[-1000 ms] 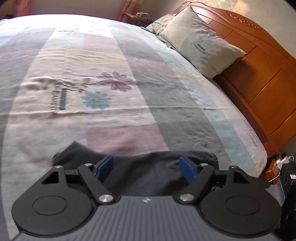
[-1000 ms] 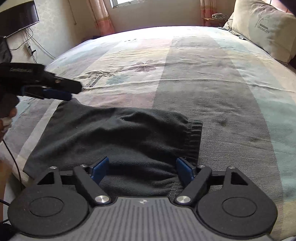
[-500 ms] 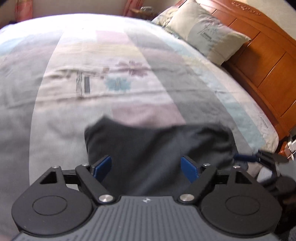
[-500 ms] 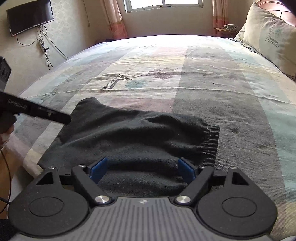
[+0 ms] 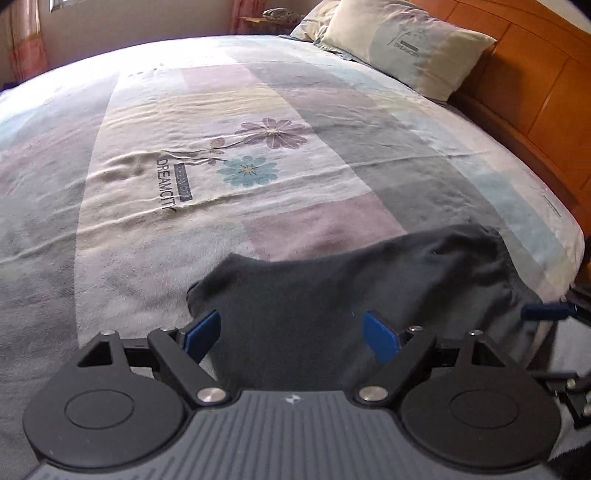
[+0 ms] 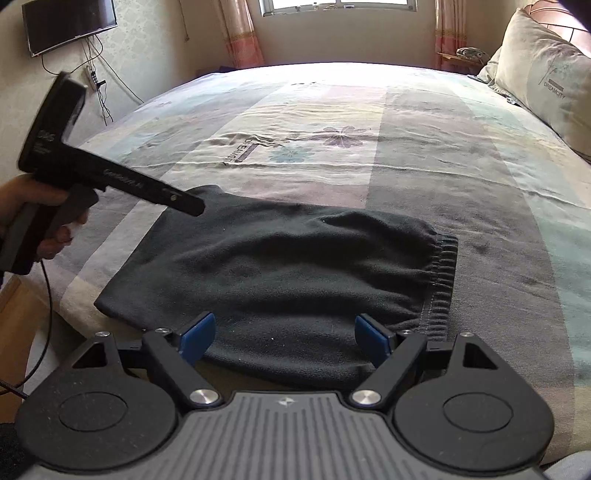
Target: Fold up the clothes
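Note:
A dark grey folded garment point(image 6: 295, 266) lies flat near the bed's front edge, its elastic waistband point(image 6: 443, 266) at the right. My right gripper point(image 6: 284, 321) hangs open just above the garment's near edge, pads apart and clear of the cloth. In the left wrist view the same garment point(image 5: 332, 288) lies ahead of my left gripper point(image 5: 291, 321), which is open with nothing pinched. The right wrist view shows the left gripper point(image 6: 192, 206) above the garment's far left corner, held by a hand point(image 6: 44, 206). One blue pad of the right gripper point(image 5: 546, 312) shows at the right edge.
The bed carries a striped sheet point(image 5: 184, 110) with a flower print. A pillow point(image 5: 406, 48) leans on the wooden headboard point(image 5: 535, 92) at the right. In the right wrist view a wall TV point(image 6: 66, 22) and a window point(image 6: 336, 3) stand beyond the bed.
The left gripper has lifted off the garment's far left corner and rolled. The right gripper has drawn back and up, so more of the garment and room shows. The garment lies still.

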The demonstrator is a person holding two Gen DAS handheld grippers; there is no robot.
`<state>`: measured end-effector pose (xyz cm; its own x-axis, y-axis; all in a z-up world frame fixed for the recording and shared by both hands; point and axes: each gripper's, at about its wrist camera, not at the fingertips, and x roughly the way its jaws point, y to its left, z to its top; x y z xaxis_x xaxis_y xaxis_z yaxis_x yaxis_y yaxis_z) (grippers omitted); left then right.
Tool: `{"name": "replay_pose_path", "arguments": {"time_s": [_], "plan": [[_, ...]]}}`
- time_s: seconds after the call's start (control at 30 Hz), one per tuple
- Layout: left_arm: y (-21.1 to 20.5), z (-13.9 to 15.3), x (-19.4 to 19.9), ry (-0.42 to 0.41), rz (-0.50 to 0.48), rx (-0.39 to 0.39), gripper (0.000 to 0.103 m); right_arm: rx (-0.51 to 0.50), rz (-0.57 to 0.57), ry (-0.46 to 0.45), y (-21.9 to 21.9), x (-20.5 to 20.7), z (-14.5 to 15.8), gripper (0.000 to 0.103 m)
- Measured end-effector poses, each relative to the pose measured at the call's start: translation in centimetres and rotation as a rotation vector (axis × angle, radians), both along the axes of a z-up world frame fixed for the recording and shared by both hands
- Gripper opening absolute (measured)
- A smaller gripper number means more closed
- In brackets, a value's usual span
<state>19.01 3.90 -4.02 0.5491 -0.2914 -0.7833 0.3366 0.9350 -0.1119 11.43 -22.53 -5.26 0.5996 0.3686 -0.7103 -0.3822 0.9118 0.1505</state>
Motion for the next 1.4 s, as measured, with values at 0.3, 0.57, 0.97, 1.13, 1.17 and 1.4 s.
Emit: {"name": "replay_pose_path", "arguments": {"time_s": [0.3, 0.57, 0.97, 1.13, 1.17, 1.4], "plan": [[-1.0, -0.6, -11.2, -0.157, -0.178, 0.273, 0.085, 0.036, 0.017, -0.010, 0.9, -0.9, 0.7, 0.087], [2.6, 0.2, -9.3, -0.121, 0.018, 0.076, 0.085, 0.022, 0.008, -0.056, 0.6, -3.4, 2.1, 0.087], [3.5, -0.6, -8.8, -0.044, 0.077, 0.060, 0.085, 0.052, -0.016, -0.058, -0.2, -3.7, 2.2, 0.090], [1.3, 0.3, -7.2, -0.079, -0.013, -0.066, 0.086, 0.041, -0.004, -0.027, 0.4, -3.0, 1.2, 0.090], [1.0, 0.0, -6.7, -0.071, -0.026, -0.089, 0.086, 0.038, -0.006, -0.022, 0.3, -3.0, 1.1, 0.090], [0.5, -3.4, -3.5, 0.065, 0.032, -0.153, 0.085, 0.050, -0.048, -0.009, -1.3, -1.7, 0.8, 0.090]]}}
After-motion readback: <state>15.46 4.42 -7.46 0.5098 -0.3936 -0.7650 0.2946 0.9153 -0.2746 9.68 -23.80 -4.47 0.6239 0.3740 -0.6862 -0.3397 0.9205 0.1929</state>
